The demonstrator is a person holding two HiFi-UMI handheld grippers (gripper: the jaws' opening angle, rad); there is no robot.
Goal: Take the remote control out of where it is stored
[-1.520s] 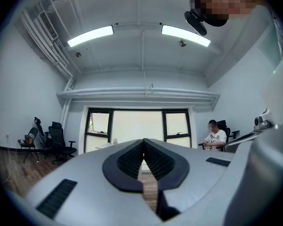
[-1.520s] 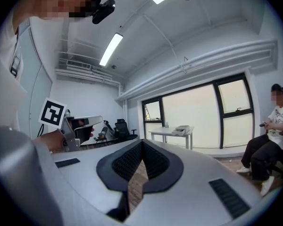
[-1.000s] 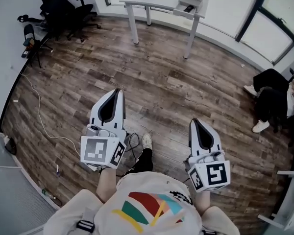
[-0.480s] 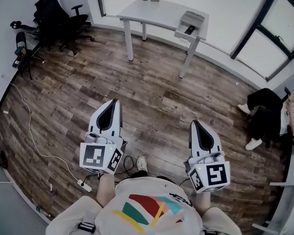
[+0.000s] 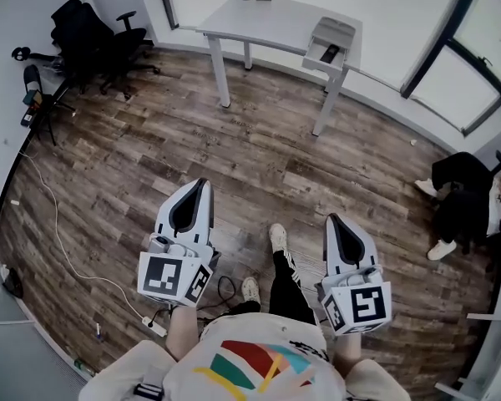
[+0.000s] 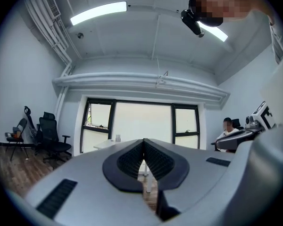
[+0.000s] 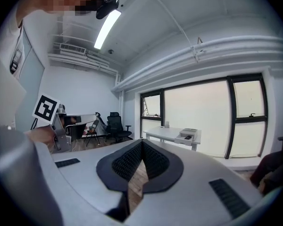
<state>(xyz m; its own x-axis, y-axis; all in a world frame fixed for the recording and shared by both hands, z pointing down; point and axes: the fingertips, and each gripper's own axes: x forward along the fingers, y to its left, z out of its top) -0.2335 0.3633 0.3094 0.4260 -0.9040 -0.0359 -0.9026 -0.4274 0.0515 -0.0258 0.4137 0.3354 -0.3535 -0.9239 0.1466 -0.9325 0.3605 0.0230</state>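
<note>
My left gripper (image 5: 203,182) and right gripper (image 5: 330,219) are clenched empty, well apart from the white desk (image 5: 267,19), whose open drawer (image 5: 338,32) holding the dark remote control (image 5: 330,53) shows in the right gripper view, not the left.

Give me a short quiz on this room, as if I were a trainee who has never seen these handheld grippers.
1. True or false: the left gripper and the right gripper both have their jaws shut with nothing between them.
2. Multiple choice: the open drawer juts from which thing? A the white desk; B a bookshelf; C a fridge.
3. Short answer: where does the small dark object, probably the remote control, lie?

Key: 1 true. 2 A. 3 in the open drawer.
</note>
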